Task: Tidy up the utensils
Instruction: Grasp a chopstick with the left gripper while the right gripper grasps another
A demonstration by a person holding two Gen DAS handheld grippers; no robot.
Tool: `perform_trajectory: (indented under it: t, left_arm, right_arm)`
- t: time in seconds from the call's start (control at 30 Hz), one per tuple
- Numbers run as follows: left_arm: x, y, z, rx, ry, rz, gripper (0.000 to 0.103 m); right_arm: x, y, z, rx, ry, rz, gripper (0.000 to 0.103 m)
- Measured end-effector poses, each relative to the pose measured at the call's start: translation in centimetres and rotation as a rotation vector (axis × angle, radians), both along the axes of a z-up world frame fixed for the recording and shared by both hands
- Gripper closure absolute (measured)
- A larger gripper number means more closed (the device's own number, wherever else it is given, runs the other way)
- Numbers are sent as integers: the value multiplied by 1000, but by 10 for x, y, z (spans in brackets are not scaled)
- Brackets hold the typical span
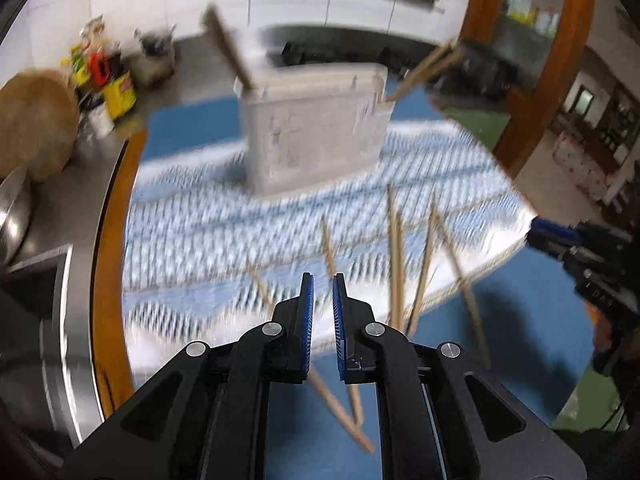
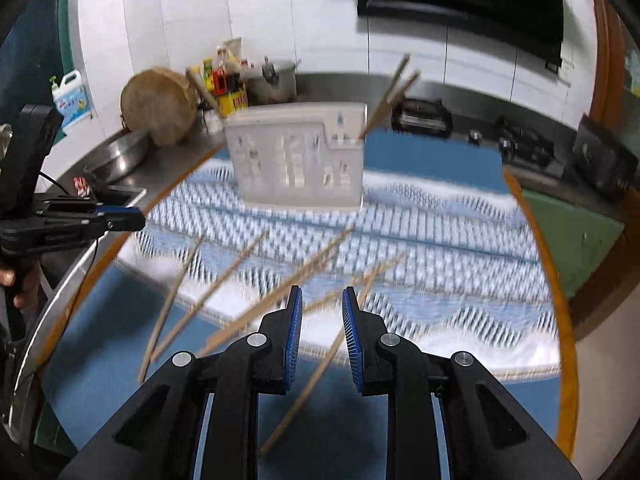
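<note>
left gripper [image 1: 323, 280]: my fingers sit nearly closed, nothing between them
right gripper [image 2: 322, 292]: slightly parted, empty
chopsticks [image 2: 240, 264]: loose, lower middle of frame, probably awaiting pickup
holder [image 2: 298, 156]: upper centre, some already upright inside

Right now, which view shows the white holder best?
The right wrist view: the holder is fairly sharp, its slotted front and chopsticks at one corner visible. The left wrist view shows the holder blurred.
</note>
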State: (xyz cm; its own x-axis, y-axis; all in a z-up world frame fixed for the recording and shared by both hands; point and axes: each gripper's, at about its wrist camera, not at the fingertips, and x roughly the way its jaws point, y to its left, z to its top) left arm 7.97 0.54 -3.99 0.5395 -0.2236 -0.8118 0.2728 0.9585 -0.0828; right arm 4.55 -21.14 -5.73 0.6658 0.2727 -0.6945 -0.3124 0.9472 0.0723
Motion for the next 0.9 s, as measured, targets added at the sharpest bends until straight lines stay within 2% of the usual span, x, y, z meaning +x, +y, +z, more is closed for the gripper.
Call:
perform_trajectory:
  t: [0.13,0.23,0.33,0.63,0.9]
  left_arm:
    - [-21,3,-31,11,101,50,93]
    - [-37,6,-48,25,139,83,93]
    - [-52,7,-62,-12,181,97,93]
    - [-72,-5,-84,-80,235,112,93]
    - [-78,-5,-98,-66,255,163,92]
  right_arm:
    - [-14,0,-22,34,66,-23,82]
    - [-22,3,-36,34,103,-34,82]
    - [-30,5,-48,60,149,-41,82]
    - [-40,13,-70,53,214,-45,82]
    - [-42,12,-82,65,252,-65,82]
